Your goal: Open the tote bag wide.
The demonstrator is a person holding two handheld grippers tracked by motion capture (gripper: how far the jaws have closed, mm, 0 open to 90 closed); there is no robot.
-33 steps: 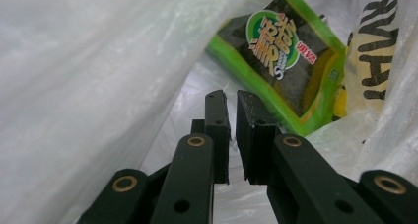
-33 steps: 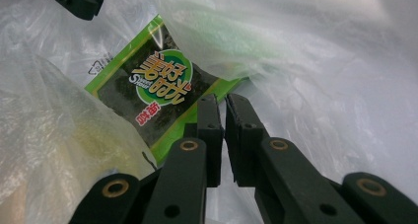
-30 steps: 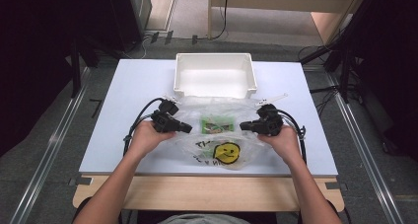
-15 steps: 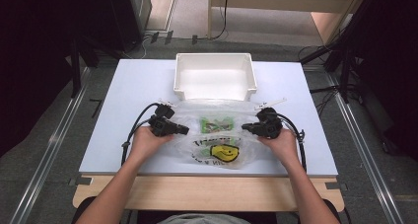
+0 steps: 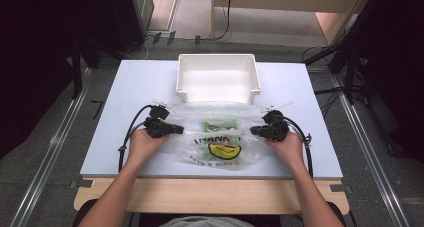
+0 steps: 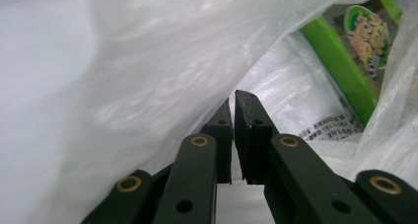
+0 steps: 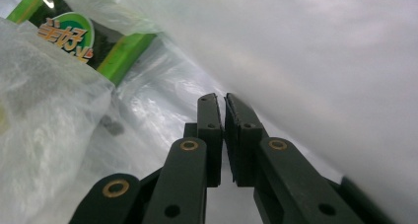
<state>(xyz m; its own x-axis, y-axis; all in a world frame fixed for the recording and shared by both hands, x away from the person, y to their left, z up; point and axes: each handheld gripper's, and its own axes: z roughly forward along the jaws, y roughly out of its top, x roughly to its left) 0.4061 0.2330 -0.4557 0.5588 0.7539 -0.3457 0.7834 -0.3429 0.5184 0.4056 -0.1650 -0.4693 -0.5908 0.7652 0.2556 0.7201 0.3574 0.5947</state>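
Plastic bag [image 5: 220,137] w/ green packet [image 5: 220,124] inside lies mid-tabletop toward the near edge, left gripper [image 5: 176,129] & right gripper [image 5: 256,131] each clamped on a side of its thin film, left just closing in; hard pull could tear film or slip off.

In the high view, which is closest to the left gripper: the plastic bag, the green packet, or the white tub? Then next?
From the left gripper:
1. Plastic bag, right at its jaws.
2. Green packet, inside the bag, mid-table.
3. White tub, at the table's far edge.
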